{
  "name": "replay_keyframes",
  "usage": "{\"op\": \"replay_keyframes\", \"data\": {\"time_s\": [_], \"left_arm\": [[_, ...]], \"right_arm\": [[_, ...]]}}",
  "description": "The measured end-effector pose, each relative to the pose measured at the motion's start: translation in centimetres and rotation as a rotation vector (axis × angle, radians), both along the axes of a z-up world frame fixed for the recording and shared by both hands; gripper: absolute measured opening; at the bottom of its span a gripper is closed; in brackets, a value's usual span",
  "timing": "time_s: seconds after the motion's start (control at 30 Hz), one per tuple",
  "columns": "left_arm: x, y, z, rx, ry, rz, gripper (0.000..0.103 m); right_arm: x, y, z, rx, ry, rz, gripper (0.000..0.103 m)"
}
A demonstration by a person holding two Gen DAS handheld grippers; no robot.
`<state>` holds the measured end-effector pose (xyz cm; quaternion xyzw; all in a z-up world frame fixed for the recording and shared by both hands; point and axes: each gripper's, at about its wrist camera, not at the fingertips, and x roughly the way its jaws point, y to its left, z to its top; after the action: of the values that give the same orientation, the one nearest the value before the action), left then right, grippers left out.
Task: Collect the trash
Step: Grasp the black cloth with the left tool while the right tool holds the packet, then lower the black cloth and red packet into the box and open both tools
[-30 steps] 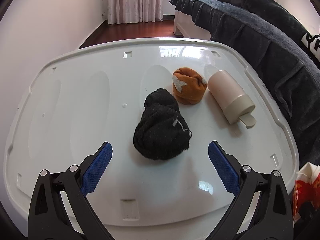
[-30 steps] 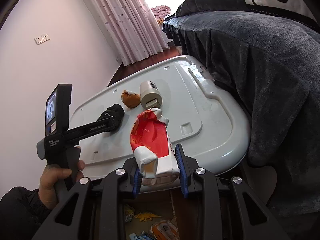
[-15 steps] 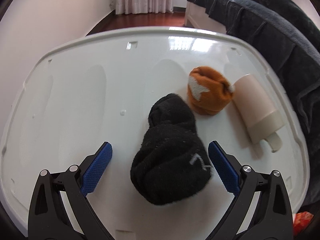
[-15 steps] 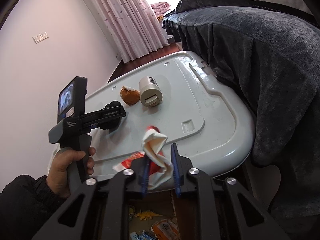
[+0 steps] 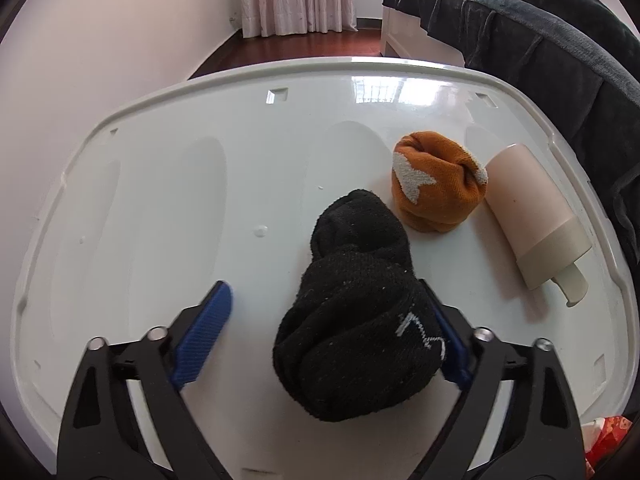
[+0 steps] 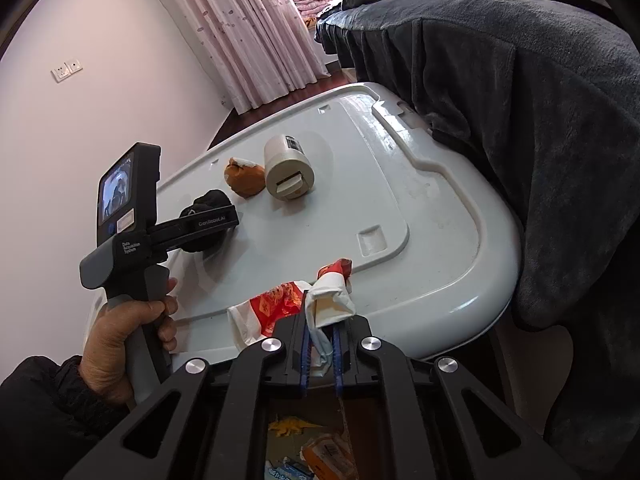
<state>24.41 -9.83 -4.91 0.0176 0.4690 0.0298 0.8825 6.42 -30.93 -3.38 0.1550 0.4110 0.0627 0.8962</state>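
Black knitted sock bundle point(image 5: 356, 328) sitting on the white plastic lid point(image 5: 168, 184), between the blue pads of the left gripper point(image 5: 320, 336), jaws closing around it but not yet squeezing: right-hand pad against the wool, left-hand pad point(image 5: 202, 338) apart from it with bare lid showing in the gap. Likely to go wrong here: with only one pad in contact, could shove the bundle sideways across the glossy lid instead of clamping it; could also bite just the outer fold of soft knit and let the roll unravel on lifting. Beyond the black bundle, an orange sock ball point(image 5: 436, 184) just beside it and a beige bottle point(image 5: 536, 216) lying on its side beyond that, near enough to be nudged by a sliding sock. Left gripper pitched steeply down over the near part of the lid, handle gripped by the left hand point(image 6: 120, 328) in a dark sleeve. Right gripper point(image 6: 320, 344) angled down at the lid's near edge, jaws pressed nearly together on a crumpled red-and-white wrapper point(image 6: 288, 304), above an open container of litter; thin plastic pinched by a corner, so could slip out.
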Motion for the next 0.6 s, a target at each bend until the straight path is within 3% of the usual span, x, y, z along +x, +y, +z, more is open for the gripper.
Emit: {"op": "replay_keyframes", "data": {"time_s": [0.1, 0.37, 0.6], "left_arm": [[-0.3, -0.2, 0.4, 0.023, -0.024, -0.028, 0.05], [-1.0, 1.2, 1.0, -0.03, -0.037, -0.008, 0.044], [-5.1, 2.9, 2.9, -0.064, -0.082, -0.016, 0.044]], "right_arm": [[0.0, 0.1, 0.0, 0.002, -0.004, 0.003, 0.007], [-0.6, 0.4, 0.8, -0.006, -0.048, 0.021, 0.006], [-1.3, 0.9, 1.7, -0.006, -0.084, 0.042, 0.006]]}}
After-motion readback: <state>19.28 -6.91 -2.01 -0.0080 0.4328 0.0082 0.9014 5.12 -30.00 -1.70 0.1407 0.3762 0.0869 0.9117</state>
